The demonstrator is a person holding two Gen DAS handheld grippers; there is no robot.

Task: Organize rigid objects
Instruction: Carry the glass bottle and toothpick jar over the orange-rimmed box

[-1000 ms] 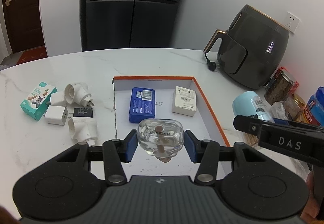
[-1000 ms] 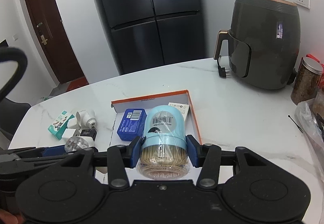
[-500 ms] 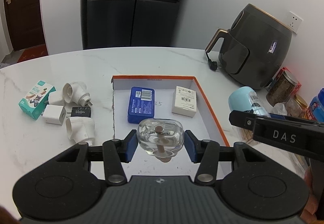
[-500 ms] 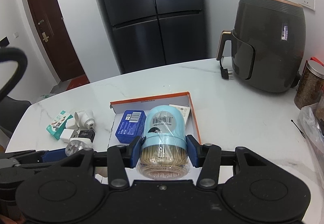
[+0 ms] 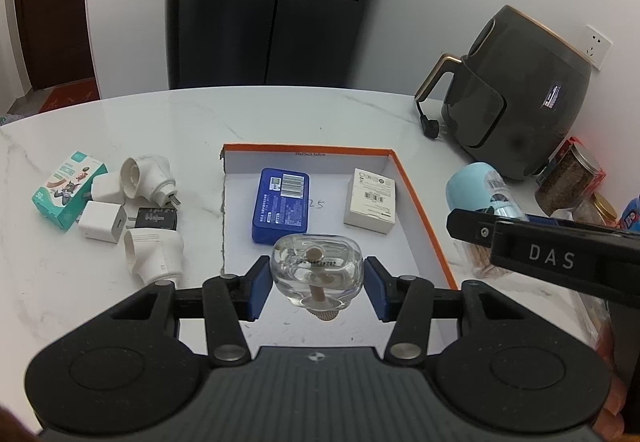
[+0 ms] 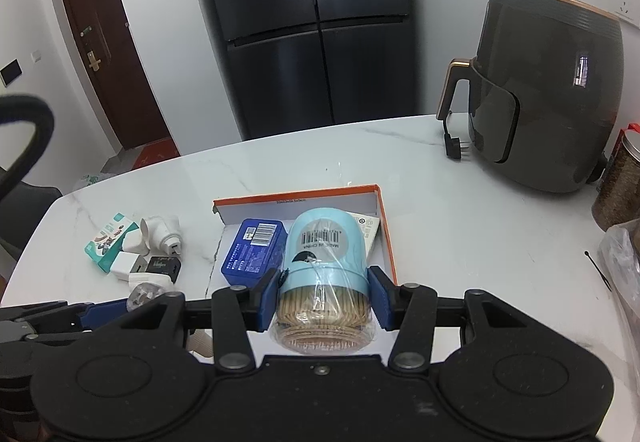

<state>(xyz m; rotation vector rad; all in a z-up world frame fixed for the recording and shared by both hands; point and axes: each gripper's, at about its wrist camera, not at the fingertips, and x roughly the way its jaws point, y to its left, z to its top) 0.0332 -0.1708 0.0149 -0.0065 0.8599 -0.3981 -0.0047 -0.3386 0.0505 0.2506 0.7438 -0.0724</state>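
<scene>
My left gripper (image 5: 316,282) is shut on a clear glass bottle (image 5: 316,270) with a cork stopper, held above the near end of the orange-rimmed white box (image 5: 420,202). My right gripper (image 6: 326,292) is shut on a light-blue toothpick jar (image 6: 324,254), held above the box's right side (image 6: 386,234); the jar also shows in the left wrist view (image 5: 480,186). A blue tin (image 5: 282,204) and a white carton (image 5: 372,200) lie in the box.
Left of the box lie white plug adapters (image 5: 154,248), a white charger (image 5: 102,220), a black adapter (image 5: 156,218) and a teal packet (image 5: 68,188). A dark air fryer (image 5: 516,98) and jars (image 5: 568,178) stand at the right.
Both grippers have risen and drawn back slightly with their objects still held. The right gripper has shifted a little left toward the box.
</scene>
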